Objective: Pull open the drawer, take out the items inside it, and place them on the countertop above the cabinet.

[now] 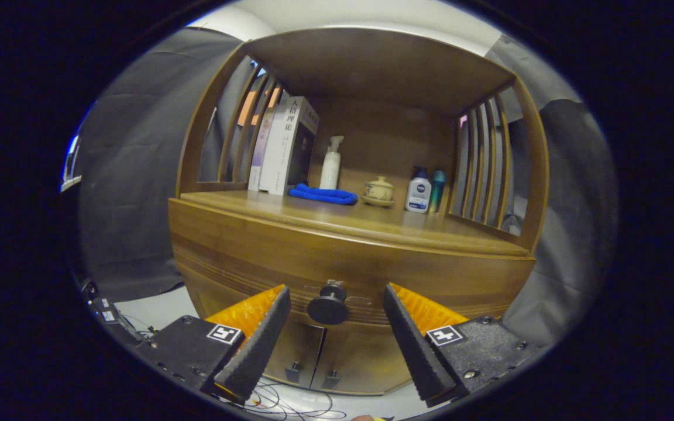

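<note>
We've got the gripper [332, 318] spread wide open in the lower middle of the frame, with the black drawer knob [327, 305] sitting right in the gap between the two fingers, not touching either as far as we can tell. The drawer [243, 257] is closed, so whatever's inside is hidden.

What worries us: that knob is small and round, so if we squeeze off-center the fingers probably slide off it and the drawer stays shut. Pulling crooked could also jam it. And the countertop [372, 225] above already holds books [283, 146], a blue cloth [322, 195], a pump bottle [331, 164], a lidded cup [378, 190] and toiletry bottles [419, 193], so we could knock something over later.
</note>
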The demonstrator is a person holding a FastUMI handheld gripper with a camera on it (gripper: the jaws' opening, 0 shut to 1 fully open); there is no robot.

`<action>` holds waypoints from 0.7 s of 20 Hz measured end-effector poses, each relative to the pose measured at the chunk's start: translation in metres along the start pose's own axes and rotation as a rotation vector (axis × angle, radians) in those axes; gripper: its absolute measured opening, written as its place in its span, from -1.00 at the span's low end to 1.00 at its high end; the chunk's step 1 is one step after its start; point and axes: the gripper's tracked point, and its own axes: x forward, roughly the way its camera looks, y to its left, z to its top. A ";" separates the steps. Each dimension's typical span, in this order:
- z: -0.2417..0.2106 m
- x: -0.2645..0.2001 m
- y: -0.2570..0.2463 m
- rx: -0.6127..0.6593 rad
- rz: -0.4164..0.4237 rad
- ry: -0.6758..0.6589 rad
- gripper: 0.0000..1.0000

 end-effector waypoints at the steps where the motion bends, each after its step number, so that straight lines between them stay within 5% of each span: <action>1: -0.001 0.004 0.003 0.006 0.005 0.008 1.00; 7: -0.019 0.026 0.006 0.026 -0.009 0.076 0.70; 13: -0.025 0.030 0.006 0.101 -0.039 0.108 -0.07; 14: -0.025 0.030 0.006 0.104 -0.045 0.104 -0.08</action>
